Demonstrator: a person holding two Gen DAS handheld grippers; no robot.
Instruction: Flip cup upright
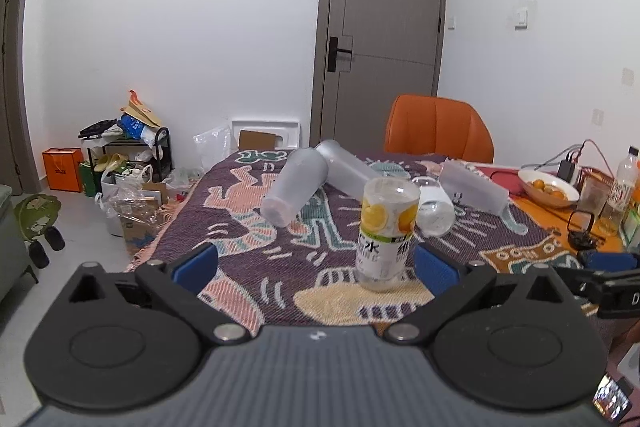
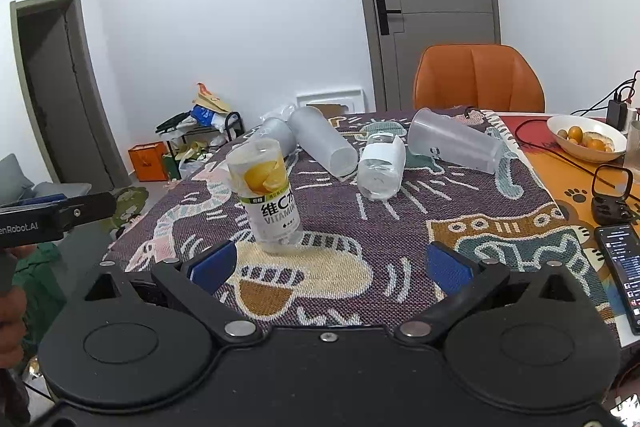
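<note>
Your left tool (image 1: 316, 265) is open, and the lemon-label cup (image 1: 385, 233) stands on the worktop (image 1: 248, 291) just before its right finger. Your right tool (image 2: 330, 265) is also open; the cup (image 2: 269, 195) stands tilted near its left finger, not touching it.

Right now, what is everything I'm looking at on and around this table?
Lemon-label cup: 1, clear, standing on the patterned cloth, nearest the grippers.
Frosted cups: 3, translucent grey, lying on their sides farther back.
White-banded cup: 1, clear, lying between them.
Fruit bowl: 1, white, table's right.
Phone: 1, black, right edge.
Chair: 1, orange, behind the table.
Left gripper: black, blue pads, open.
Right gripper: same, open.
</note>
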